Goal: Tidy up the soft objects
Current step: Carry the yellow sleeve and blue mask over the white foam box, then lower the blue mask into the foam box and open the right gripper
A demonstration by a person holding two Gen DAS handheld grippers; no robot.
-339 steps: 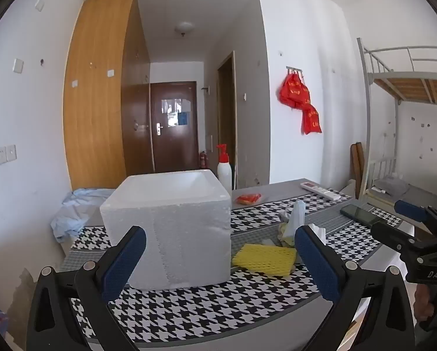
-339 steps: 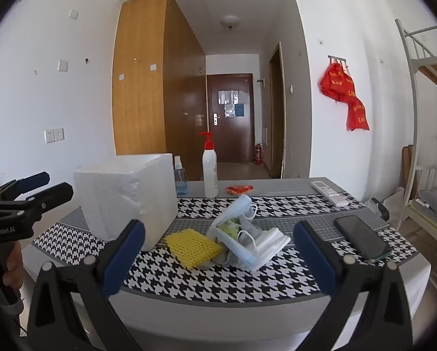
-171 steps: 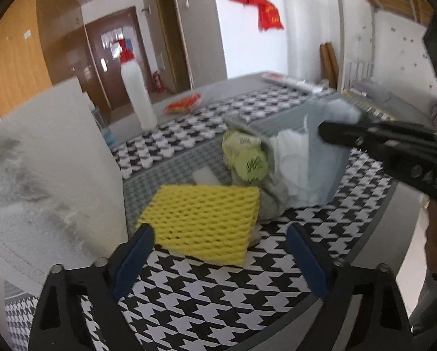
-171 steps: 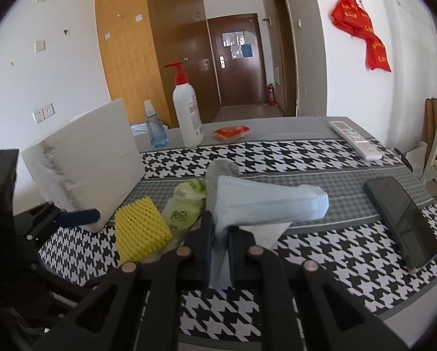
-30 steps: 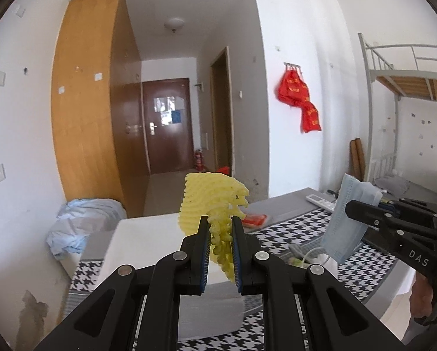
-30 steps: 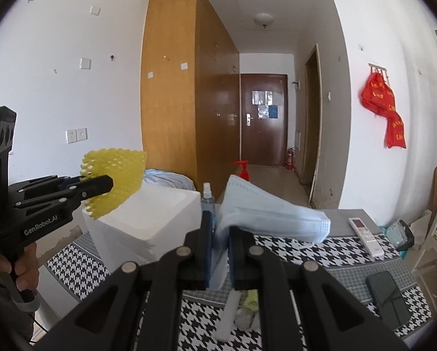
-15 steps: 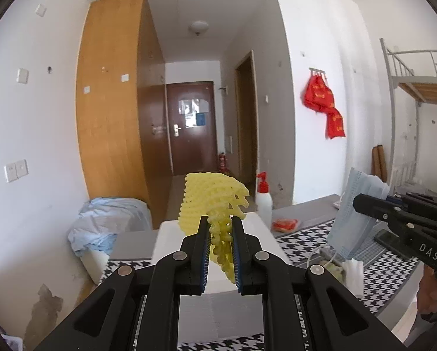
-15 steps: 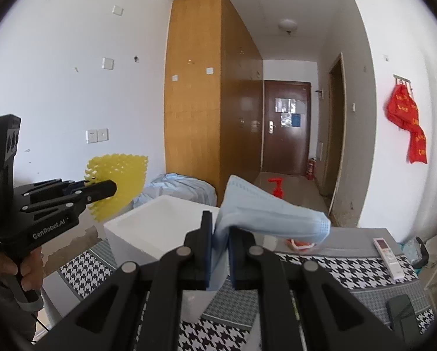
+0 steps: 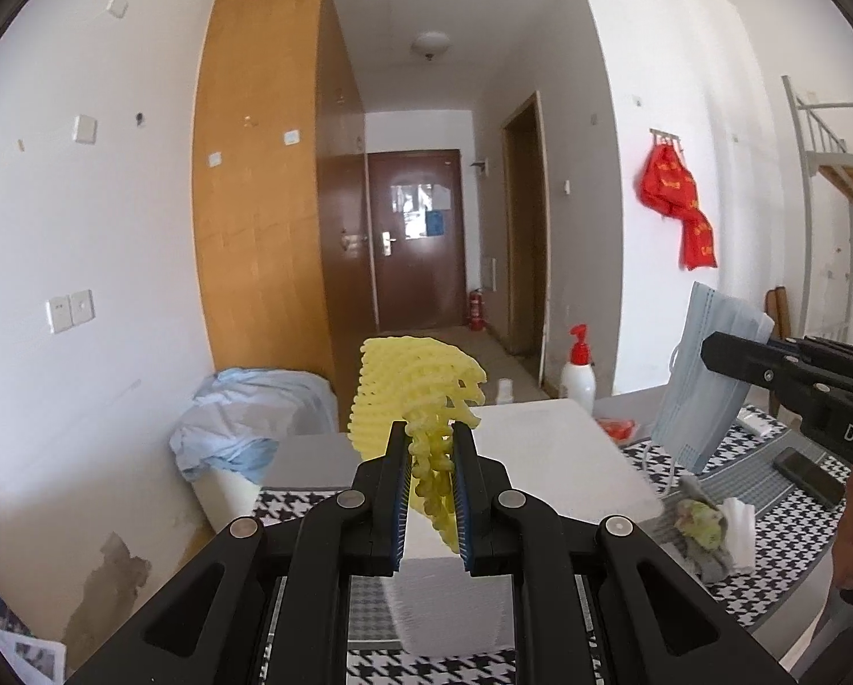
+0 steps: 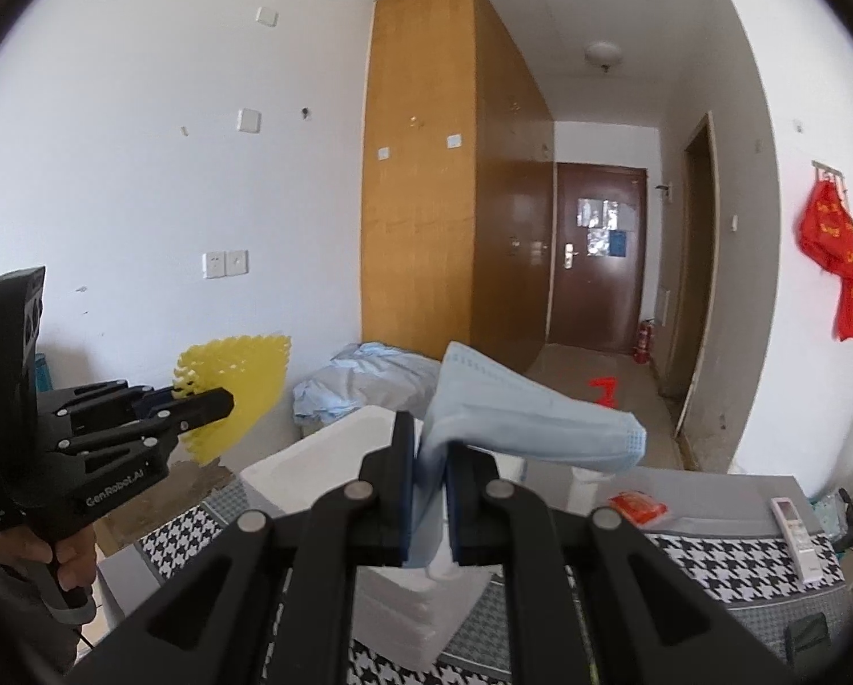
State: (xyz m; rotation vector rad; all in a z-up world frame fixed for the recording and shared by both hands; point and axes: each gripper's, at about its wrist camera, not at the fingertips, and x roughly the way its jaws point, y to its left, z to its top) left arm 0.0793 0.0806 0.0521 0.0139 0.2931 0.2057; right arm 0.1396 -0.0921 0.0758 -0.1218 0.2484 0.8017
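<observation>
My left gripper (image 9: 432, 445) is shut on a yellow foam net sleeve (image 9: 412, 388), held in the air above the white foam box (image 9: 546, 456). It also shows in the right wrist view (image 10: 238, 382) at the left. My right gripper (image 10: 429, 456) is shut on a light blue face mask (image 10: 529, 416), held above the box's far side (image 10: 335, 456); the mask also shows in the left wrist view (image 9: 706, 382). A grey cloth, green wrappers and white tissues (image 9: 706, 525) lie on the houndstooth tablecloth (image 9: 769, 559) to the right of the box.
A pump bottle (image 9: 578, 371) stands behind the box. A red packet (image 10: 638, 505), a remote (image 10: 792, 525) and a phone (image 9: 806, 474) lie on the table. A bed with blue bedding (image 9: 249, 416) is beyond the table.
Both grippers have swung left and slightly up with their objects; the box sits lower and more central in both views.
</observation>
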